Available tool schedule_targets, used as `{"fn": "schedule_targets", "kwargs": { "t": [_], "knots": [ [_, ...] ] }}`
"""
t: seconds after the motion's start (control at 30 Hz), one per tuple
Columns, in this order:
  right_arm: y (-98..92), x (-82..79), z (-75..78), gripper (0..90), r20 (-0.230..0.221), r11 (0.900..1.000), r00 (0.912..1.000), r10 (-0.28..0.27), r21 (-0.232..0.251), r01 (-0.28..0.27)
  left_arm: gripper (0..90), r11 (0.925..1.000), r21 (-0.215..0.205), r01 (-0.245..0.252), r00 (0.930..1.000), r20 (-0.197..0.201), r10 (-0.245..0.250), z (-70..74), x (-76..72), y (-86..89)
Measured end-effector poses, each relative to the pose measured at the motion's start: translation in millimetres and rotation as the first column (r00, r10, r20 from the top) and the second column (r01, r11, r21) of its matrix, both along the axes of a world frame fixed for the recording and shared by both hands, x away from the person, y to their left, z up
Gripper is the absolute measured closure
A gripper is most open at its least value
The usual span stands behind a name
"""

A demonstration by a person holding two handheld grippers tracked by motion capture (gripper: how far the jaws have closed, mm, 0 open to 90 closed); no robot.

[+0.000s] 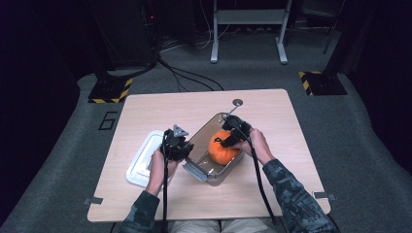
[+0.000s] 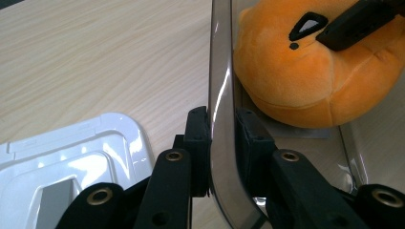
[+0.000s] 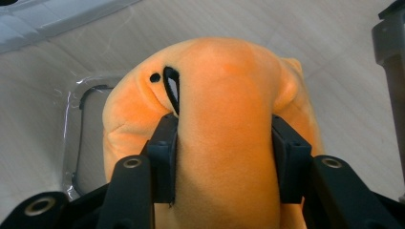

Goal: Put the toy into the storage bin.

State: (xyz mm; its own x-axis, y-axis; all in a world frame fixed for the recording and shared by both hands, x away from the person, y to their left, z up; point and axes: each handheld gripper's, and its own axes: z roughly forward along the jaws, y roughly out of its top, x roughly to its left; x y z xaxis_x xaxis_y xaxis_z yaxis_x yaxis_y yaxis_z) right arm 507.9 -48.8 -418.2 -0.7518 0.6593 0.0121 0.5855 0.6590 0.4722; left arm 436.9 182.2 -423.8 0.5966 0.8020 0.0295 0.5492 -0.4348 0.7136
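Lab or recording studio: dark room, grey carpet floor (image 1: 369, 145), lone wooden table (image 1: 204, 104), black-yellow hazard-striped stand bases (image 1: 111, 91), loose cables (image 1: 187, 75) on the floor, white metal frame (image 1: 248, 29) at back

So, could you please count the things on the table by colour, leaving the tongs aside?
Orange: 1, the plush pumpkin
Clear: 1, the plastic container
White: 1, the lid
Grey: 1, the round disc
Total: 4
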Motion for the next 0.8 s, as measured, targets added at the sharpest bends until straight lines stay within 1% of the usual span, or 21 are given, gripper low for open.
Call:
{"fn": "schedule_targets", "kwargs": {
  "t": [0.13,0.23,0.27,0.33,0.43,0.5,0.53,0.67,0.7,0.8],
  "knots": [
    [0.6,0.3,1.4,46.7,0.0,1.0,1.0,0.003,-0.001,-0.003,76.2,1.0,-0.002,-0.002,1.0,0.0,0.002,-0.2,0.3,-0.1],
    [-0.3,-0.3,3.9,40.2,-0.002,1.0,1.0,0.006,0.014,-0.006,76.0,1.0,-0.003,-0.003,1.0,0.001,0.003,-0.4,0.3,-0.3],
    [-0.6,-0.3,4.1,38.3,0.004,1.0,0.9999,0.013,0.015,-0.013,75.7,1.0,-0.007,-0.003,1.0,0.003,0.003,-0.6,0.3,-0.6],
    [-0.9,-1.5,5.5,34.1,0.009,1.0,0.9999,0.008,0.021,-0.009,75.1,1.0,-0.005,-0.003,1.0,0.002,0.003,-0.3,0.2,-0.7],
    [-0.8,-4.0,8.3,27.8,0.029,0.999,0.9996,0.004,0.033,-0.005,72.1,0.9999,-0.009,-0.006,1.0,0.001,0.006,0.2,0.6,-0.8],
    [-2.0,-5.2,10.9,24.1,0.047,0.999,0.9987,0.021,0.028,-0.022,68.9,0.9999,-0.01,-0.009,1.0,-0.002,0.009,0.3,1.0,-1.4],
    [-1.3,-7.2,12.9,22.0,0.051,0.999,0.9987,0.002,0.046,-0.005,68.2,0.9999,-0.01,-0.011,0.9999,-0.002,0.011,0.6,0.9,-1.7],
    [-5.9,-11.8,23.7,14.4,0.09,0.998,0.9959,-0.007,0.065,0.001,63.6,0.9998,-0.014,-0.012,0.9999,-0.002,0.012,1.7,1.6,-2.7],
    [-7.3,-13.4,26.7,13.8,0.096,0.997,0.9953,-0.011,0.075,0.004,62.8,0.9998,-0.013,-0.015,0.9999,-0.004,0.015,2.4,1.6,-2.9],
    [-13.2,-19.0,35.2,11.0,0.119,0.996,0.9929,-0.001,0.086,-0.009,58.3,0.9997,-0.014,-0.02,0.9998,-0.006,0.02,2.9,2.4,-2.8]
  ]
}}
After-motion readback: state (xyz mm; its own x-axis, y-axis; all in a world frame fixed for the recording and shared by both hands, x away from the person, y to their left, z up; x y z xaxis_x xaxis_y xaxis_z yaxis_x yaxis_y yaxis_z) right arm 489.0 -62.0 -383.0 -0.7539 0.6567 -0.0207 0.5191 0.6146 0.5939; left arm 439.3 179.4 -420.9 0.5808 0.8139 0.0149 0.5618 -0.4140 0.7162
